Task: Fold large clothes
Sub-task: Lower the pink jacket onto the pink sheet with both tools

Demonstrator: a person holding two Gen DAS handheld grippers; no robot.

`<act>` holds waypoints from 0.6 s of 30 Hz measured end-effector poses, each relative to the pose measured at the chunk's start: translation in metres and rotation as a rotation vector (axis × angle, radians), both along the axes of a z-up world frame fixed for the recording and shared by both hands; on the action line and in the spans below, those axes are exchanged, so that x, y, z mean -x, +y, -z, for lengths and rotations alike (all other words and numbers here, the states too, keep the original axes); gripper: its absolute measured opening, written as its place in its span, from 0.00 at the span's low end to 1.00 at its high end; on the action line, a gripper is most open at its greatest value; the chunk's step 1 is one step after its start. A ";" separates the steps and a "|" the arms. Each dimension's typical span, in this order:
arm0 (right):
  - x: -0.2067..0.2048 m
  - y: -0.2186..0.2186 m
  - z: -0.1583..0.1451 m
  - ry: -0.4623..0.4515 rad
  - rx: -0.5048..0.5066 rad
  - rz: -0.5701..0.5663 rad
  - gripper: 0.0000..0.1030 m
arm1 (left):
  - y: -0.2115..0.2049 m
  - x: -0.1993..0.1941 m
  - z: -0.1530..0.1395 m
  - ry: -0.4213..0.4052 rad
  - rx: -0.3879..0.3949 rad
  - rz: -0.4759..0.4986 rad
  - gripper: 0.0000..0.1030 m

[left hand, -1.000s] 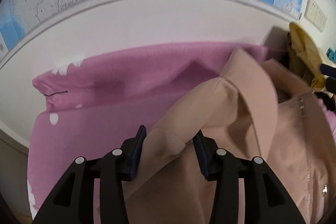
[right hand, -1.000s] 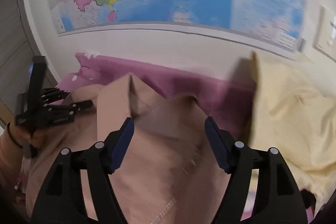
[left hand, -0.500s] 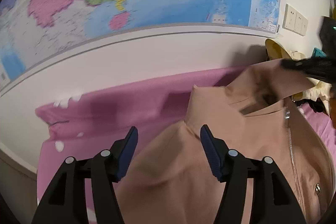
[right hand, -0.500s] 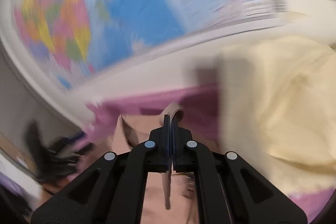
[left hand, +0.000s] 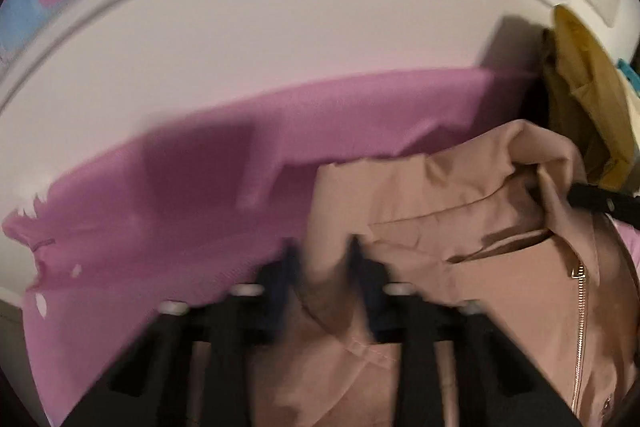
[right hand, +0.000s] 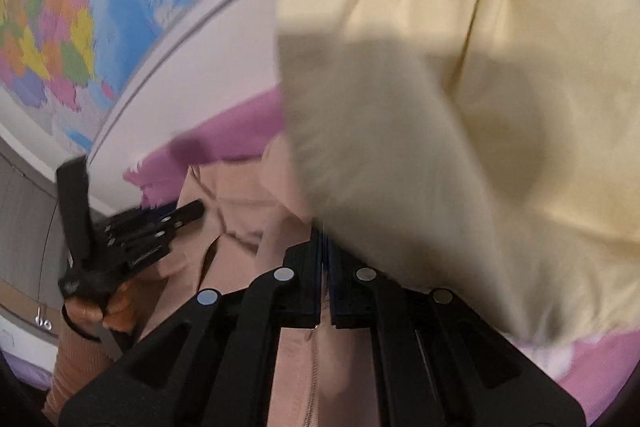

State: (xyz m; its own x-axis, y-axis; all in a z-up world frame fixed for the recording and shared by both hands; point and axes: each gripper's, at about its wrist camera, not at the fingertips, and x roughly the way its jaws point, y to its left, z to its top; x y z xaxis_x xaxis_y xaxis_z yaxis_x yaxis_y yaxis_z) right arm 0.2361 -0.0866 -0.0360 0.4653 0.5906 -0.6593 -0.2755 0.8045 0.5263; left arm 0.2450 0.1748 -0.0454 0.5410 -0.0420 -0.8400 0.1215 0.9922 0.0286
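Note:
A tan zip jacket [left hand: 460,195] lies crumpled on a pink sheet [left hand: 200,187]. My left gripper [left hand: 320,263], blurred by motion, is at the jacket's left edge. Its jaws are closing, and a fold of the tan cloth fills the gap between them. My right gripper [right hand: 325,247] is shut on the jacket's front edge, and the zip [right hand: 314,367] runs out below its jaws. The left wrist view shows the right gripper [left hand: 600,203] as a black tip at the lifted collar. In the right wrist view the left gripper [right hand: 192,211] reaches onto the tan jacket [right hand: 232,203], held by a hand [right hand: 100,307].
A cream garment [right hand: 440,107] bulges close on the right, over the right gripper. It shows mustard yellow at the far right of the left wrist view [left hand: 580,87]. A white wall [left hand: 280,47] with a coloured map [right hand: 80,7] rises right behind the sheet.
The left gripper opened wide, moved onto the jacket's left edge and narrowed around a fold. The right gripper shut on the front edge, rolled and sank close beside the cream garment.

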 end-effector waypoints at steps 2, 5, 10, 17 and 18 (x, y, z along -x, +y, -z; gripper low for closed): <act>-0.006 -0.009 -0.007 0.004 -0.022 0.002 0.03 | 0.007 0.004 -0.015 -0.034 0.034 -0.014 0.10; -0.012 -0.012 -0.021 -0.035 -0.006 0.026 0.12 | 0.020 0.015 -0.041 -0.106 0.096 -0.017 0.09; -0.018 0.006 -0.033 -0.099 0.068 -0.054 0.72 | 0.022 0.036 -0.052 -0.152 0.079 0.051 0.09; -0.047 0.028 0.000 0.014 0.183 -0.126 0.10 | 0.029 0.036 -0.033 -0.109 0.098 0.032 0.09; -0.046 0.020 -0.010 -0.032 0.165 -0.107 0.08 | 0.027 0.036 -0.035 -0.115 0.093 0.034 0.09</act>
State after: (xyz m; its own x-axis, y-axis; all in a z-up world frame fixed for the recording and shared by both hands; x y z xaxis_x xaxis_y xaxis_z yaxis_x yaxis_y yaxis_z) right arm 0.2819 -0.0661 -0.0260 0.4282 0.5231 -0.7369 -0.3787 0.8442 0.3792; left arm 0.2089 0.2019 -0.0102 0.6301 -0.1362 -0.7645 0.1558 0.9866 -0.0474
